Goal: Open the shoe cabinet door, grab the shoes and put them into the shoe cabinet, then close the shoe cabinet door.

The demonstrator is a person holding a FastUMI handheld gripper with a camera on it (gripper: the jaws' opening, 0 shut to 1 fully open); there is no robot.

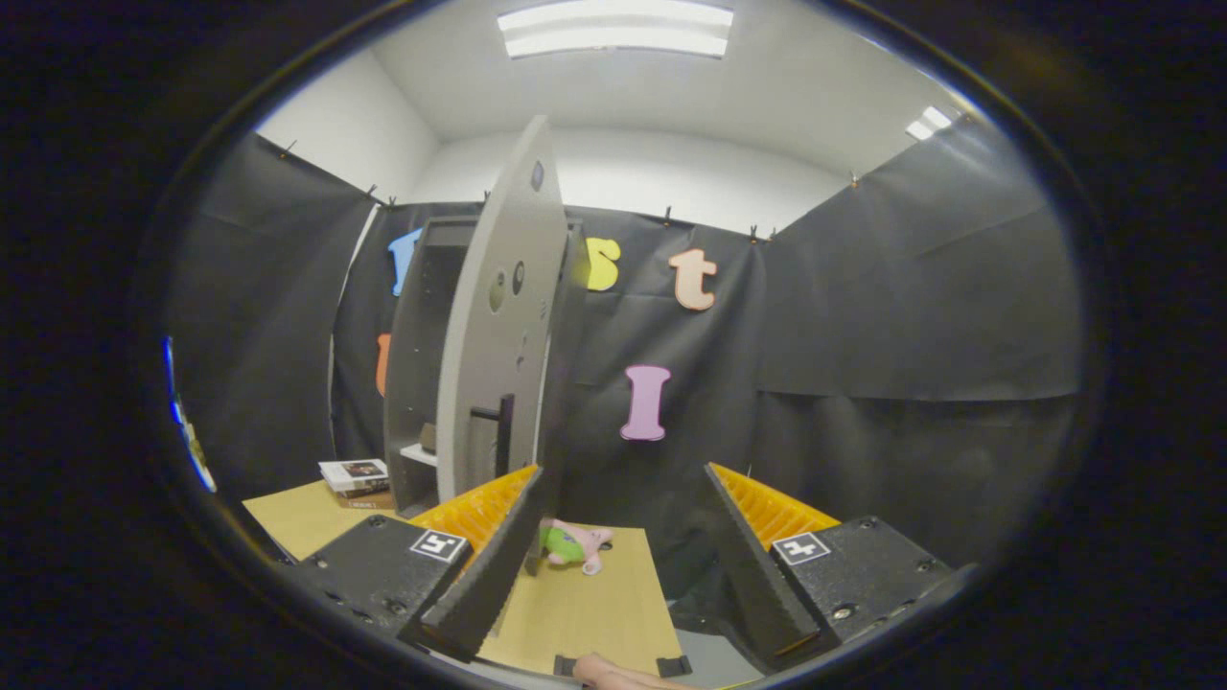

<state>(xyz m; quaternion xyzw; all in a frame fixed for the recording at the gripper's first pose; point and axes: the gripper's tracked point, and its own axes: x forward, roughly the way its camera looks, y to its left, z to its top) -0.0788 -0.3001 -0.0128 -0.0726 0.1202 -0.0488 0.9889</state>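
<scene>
The grey shoe cabinet [419, 383] stands on the wooden table [585, 609] ahead and to the left. Its door [500, 316] is swung out towards me, almost edge-on, with a black handle [504, 433] low on its face. Inside I can see a shelf [419, 453] with something small on it. A small pink and green item [572, 546], possibly the shoe, lies on the table just past the left finger, at the foot of the door. My gripper [623, 474] is open, with nothing between its fingers. The left fingertip is close to the door's lower edge.
A short stack of books [357, 479] lies on the table to the left of the cabinet. The table's right edge [661, 585] runs between the fingers, with dark cloth beyond it. Part of a hand [613, 676] shows under the gripper.
</scene>
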